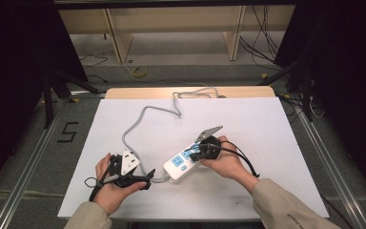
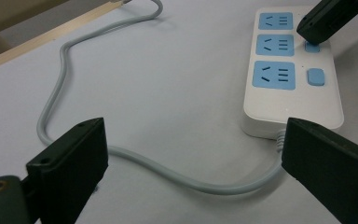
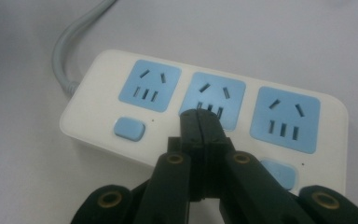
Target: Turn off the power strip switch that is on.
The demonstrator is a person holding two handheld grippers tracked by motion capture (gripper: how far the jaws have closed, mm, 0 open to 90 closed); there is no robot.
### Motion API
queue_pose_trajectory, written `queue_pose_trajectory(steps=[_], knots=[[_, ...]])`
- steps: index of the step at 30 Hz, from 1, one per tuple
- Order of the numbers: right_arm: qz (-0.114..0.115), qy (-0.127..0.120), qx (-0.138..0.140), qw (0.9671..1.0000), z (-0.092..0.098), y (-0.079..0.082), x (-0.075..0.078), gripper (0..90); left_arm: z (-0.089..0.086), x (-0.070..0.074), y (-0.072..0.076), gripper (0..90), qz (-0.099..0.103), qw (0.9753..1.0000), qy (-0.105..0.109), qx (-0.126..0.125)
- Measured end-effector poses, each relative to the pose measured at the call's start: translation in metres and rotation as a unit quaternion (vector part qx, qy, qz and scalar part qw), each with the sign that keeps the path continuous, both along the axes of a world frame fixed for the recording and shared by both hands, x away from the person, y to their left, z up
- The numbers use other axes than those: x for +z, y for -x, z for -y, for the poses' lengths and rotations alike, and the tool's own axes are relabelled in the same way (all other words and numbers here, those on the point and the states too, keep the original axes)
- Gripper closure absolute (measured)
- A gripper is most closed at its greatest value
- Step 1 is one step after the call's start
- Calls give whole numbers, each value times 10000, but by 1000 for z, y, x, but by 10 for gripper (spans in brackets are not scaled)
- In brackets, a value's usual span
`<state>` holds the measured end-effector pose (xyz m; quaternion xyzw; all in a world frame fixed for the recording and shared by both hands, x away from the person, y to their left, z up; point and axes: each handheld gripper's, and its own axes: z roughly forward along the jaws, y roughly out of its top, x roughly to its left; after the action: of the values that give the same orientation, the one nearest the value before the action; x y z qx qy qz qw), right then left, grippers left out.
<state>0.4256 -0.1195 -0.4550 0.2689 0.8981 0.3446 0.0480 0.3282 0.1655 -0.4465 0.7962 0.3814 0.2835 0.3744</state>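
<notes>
A white power strip with three blue sockets lies on the white table sheet. Its grey cable loops away to the far edge. My right gripper is shut with nothing between its jaws, and its tips come down on the strip at the middle socket's blue switch, mostly covering it. My left gripper stands open near the strip's cable end. In the left gripper view the cable runs across between that gripper's two jaws, which do not touch it.
Blue switches show beside the outer sockets. A wooden strip edges the table's far side. Beyond it are a shelf frame and loose floor cables. Metal rails run along both sides.
</notes>
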Motion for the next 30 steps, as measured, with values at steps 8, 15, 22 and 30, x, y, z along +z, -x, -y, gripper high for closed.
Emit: queue_pose_trajectory(steps=[8, 15, 22, 30], knots=[[-13, 150, -24, 9999, -2, 2, 0, 900, 0, 0, 0, 67, -17, 10000, 14, -9], [-74, 218, -46, 9997, -4, 1, 2, 900, 0, 0, 0, 68, -17, 10000, 8, 16], [-114, 516, -39, 9986, -11, 0, 5, 900, 0, -1, -1, 68, -20, 10000, 2, 1], [-124, 677, -31, 9976, -16, -1, 7, 900, 0, -1, 0, 68, -17, 10000, -2, -11]])
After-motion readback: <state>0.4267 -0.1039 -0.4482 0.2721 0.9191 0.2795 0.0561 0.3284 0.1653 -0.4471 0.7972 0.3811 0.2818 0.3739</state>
